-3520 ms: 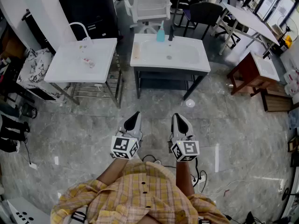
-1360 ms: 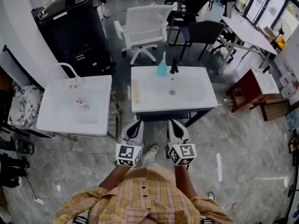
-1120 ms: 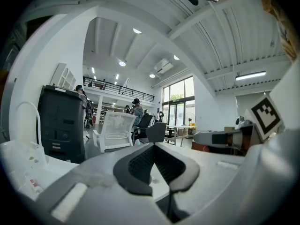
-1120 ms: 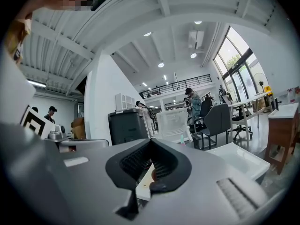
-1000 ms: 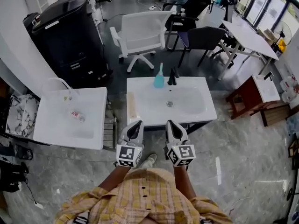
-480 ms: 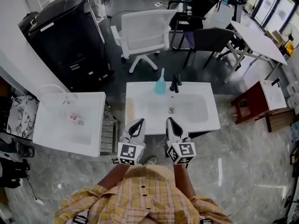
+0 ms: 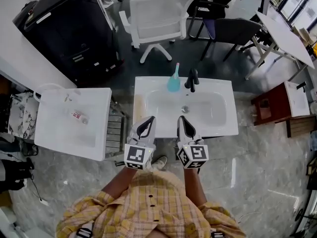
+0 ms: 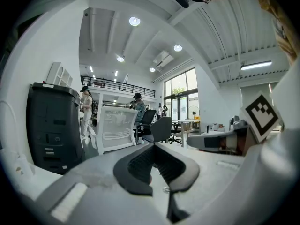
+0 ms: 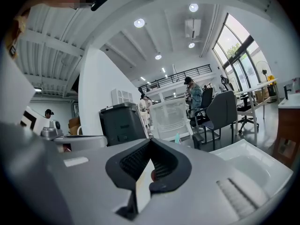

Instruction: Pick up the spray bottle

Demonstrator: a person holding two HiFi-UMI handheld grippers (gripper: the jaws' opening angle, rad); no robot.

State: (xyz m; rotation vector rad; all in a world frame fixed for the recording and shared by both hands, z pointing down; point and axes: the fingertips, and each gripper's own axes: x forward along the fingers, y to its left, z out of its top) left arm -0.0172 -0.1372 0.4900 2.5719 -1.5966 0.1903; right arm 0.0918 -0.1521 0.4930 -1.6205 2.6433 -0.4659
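The teal spray bottle [image 7: 173, 81] stands upright at the back rim of the white sink [image 7: 225, 128], just left of the black faucet [image 7: 191, 79]. In the right gripper view the spray bottle [image 9: 177, 138] shows small, ahead and slightly right of the jaws. My left gripper [image 7: 147, 121] and right gripper [image 7: 182, 120] hover side by side over the sink's front edge, well short of the bottle. Both are shut with nothing between the fingers. The left gripper [image 8: 154, 145] and the right gripper [image 9: 151, 142] each show their tips meeting.
A second white basin stand [image 7: 99, 133] with a small bottle [image 7: 77, 116] sits to the left. Behind the sink are a white office chair [image 7: 158, 11], a black cabinet [image 7: 69, 29] and a dark chair [image 7: 233, 31]. A red-brown stand [image 7: 270, 105] is at right.
The person has walked up to the sink. Both shut grippers moved forward from the floor in front of it to over its front edge, closer to the bottle.
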